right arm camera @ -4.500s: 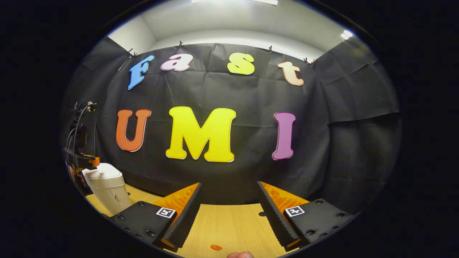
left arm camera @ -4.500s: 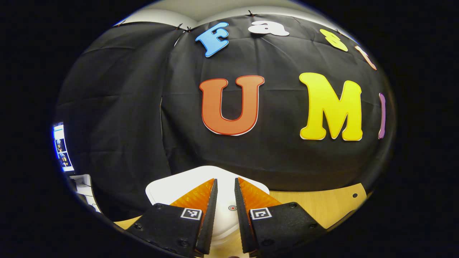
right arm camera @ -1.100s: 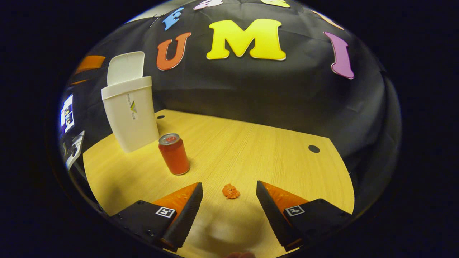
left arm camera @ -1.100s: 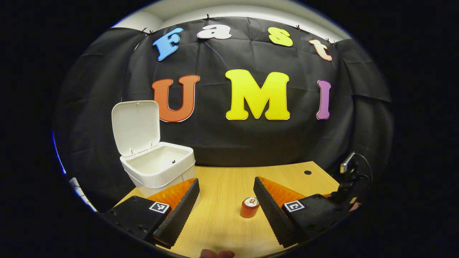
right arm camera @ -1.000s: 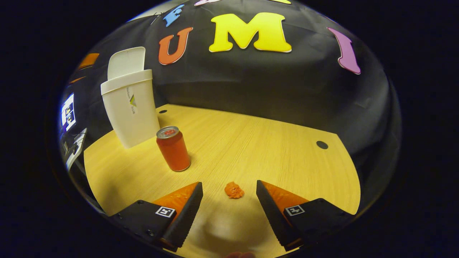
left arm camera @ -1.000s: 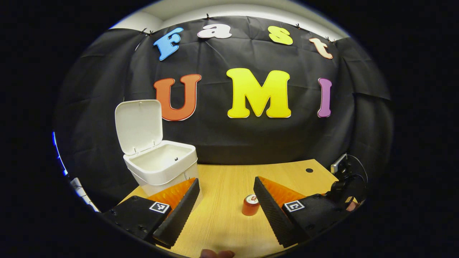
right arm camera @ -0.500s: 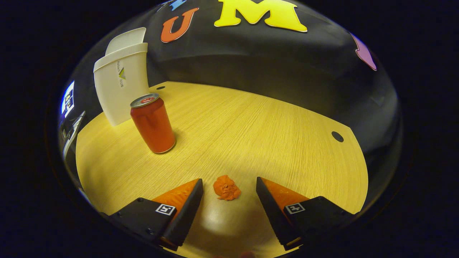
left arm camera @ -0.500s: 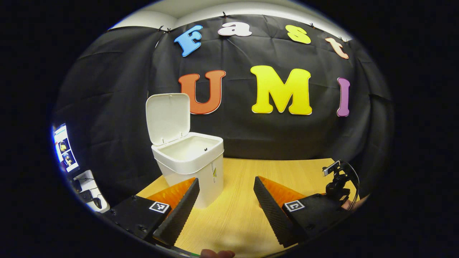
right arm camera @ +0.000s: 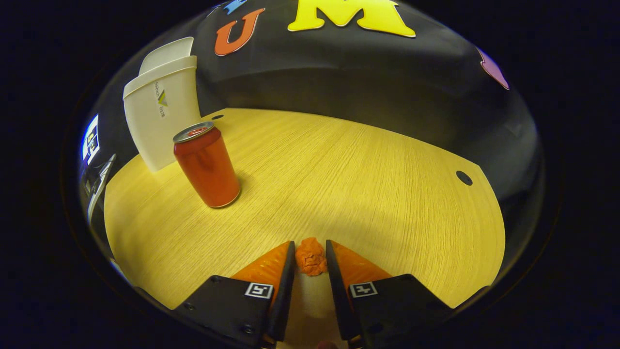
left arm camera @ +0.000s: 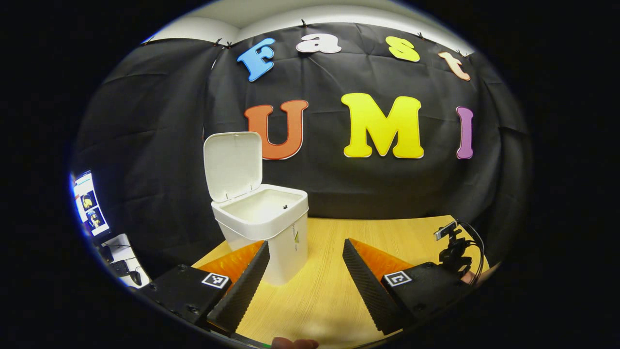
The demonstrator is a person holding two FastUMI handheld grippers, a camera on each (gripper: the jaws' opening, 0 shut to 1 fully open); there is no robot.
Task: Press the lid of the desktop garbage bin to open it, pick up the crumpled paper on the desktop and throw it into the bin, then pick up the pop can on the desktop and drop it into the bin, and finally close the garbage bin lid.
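Right gripper (right arm camera: 310,257) is down at the pale wooden desktop (right arm camera: 348,165) with its two fingers closed in on the small orange wad of crumpled paper (right arm camera: 310,261), one finger against each side of it, so it looks pinched, low at the tips and resting on the wood. Behind the wad and off to one side stands the red aluminium pop can (right arm camera: 207,166), upright, well apart from it, and just beyond the can sits the white plastic desktop garbage bin (right arm camera: 162,114) with its hinged white lid (right arm camera: 167,53) tipped up. Over in the left gripper view, the left gripper (left arm camera: 305,271) hangs in front of the bin (left arm camera: 266,228) with jaws spread wide and nothing between them; the lid (left arm camera: 233,165) stands upright at the bin's back edge and the inside looks empty. The risk from here: the wad is tiny and held only near the fingertips, so a quick lift or swing toward the bin could let it slip out; a low carry could also clip the can and topple it, since the can stands between the wad and the bin. There's a small logo and a line of print on the bin's side, too small to read. The can's top carries a red mark, unreadable.
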